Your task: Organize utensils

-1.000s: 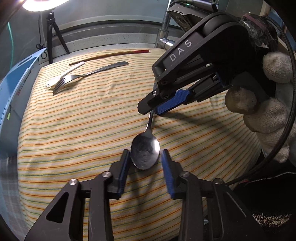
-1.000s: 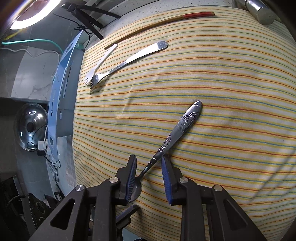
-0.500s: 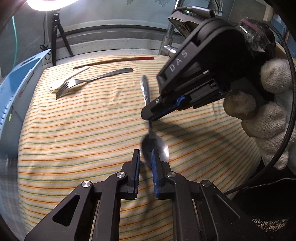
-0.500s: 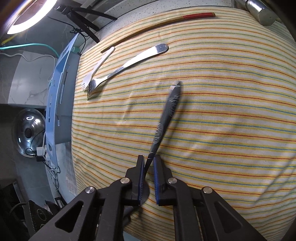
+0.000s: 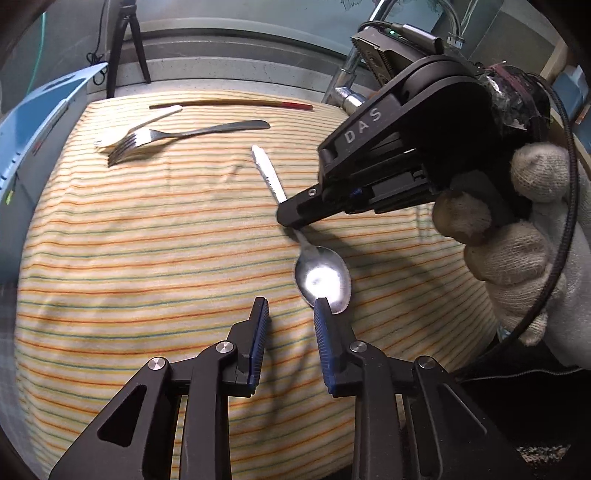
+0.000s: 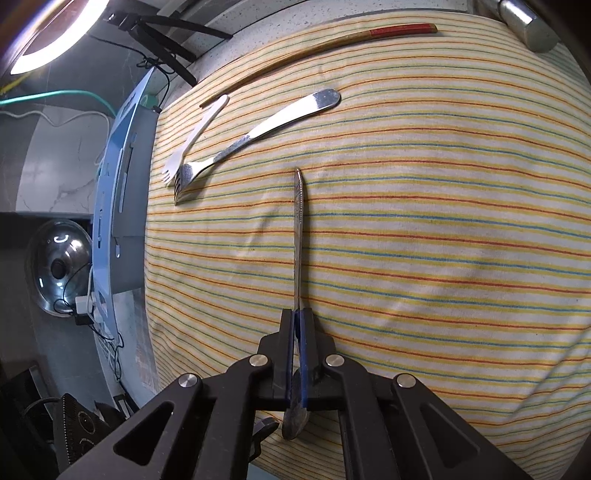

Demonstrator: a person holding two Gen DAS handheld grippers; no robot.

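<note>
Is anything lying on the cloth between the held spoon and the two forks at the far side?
Nothing visible. The right tongs grip the spoon by its neck; only bare striped cloth lies between it and the metal fork and white plastic fork.

Spoon [image 5: 321, 278] right of centre frame on the cloth [image 5: 147, 258], handle running toward upper left. Two forks [image 5: 184, 136] side by side upper left on the cloth; chopsticks [image 5: 229, 105] behind them along its far edge.

Kitchen counter – speckled stone worktop [image 6: 236, 26], chrome faucet [image 5: 345, 88], pot lid [image 6: 59, 266]; ring light [image 6: 48, 40] – recording setup.
</note>
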